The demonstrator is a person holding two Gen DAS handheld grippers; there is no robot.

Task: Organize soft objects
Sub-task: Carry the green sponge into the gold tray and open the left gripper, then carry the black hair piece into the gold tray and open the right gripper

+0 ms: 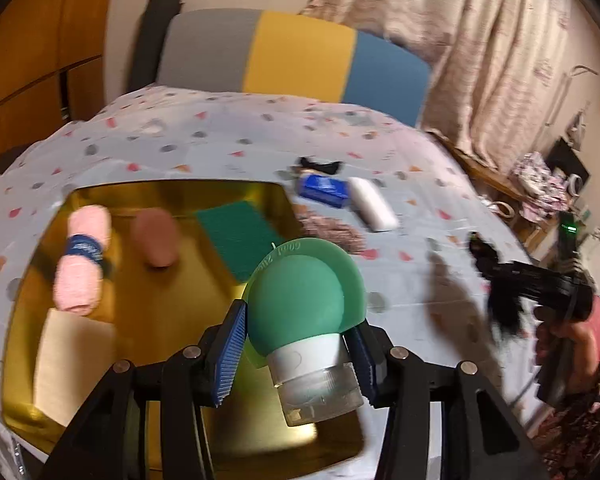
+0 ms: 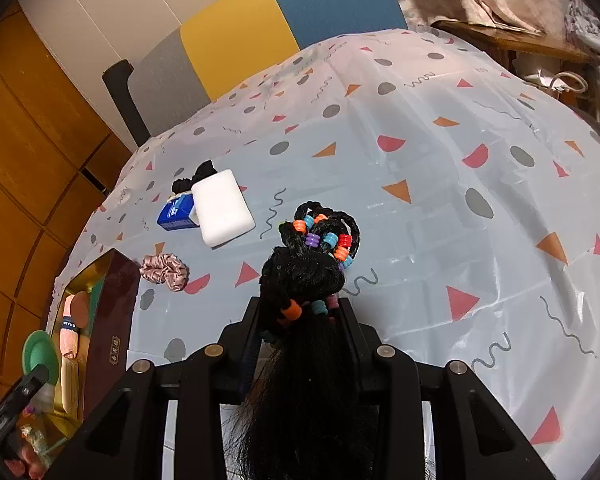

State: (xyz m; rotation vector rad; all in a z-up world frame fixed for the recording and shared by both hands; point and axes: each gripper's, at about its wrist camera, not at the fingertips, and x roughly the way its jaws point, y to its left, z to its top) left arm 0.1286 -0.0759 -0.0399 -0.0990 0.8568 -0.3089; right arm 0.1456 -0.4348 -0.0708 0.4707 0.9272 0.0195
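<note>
Over the gold box (image 1: 100, 360), the left claw (image 1: 300, 344) squeezes a green squishy bottle (image 1: 300, 312). Right of the box, the right claw (image 2: 300, 320) pinches a black beaded hairpiece (image 2: 304, 276).

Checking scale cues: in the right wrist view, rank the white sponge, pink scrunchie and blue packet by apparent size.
1. white sponge
2. pink scrunchie
3. blue packet, partly hidden behind the sponge, so its rank against the scrunchie is unsure.
</note>
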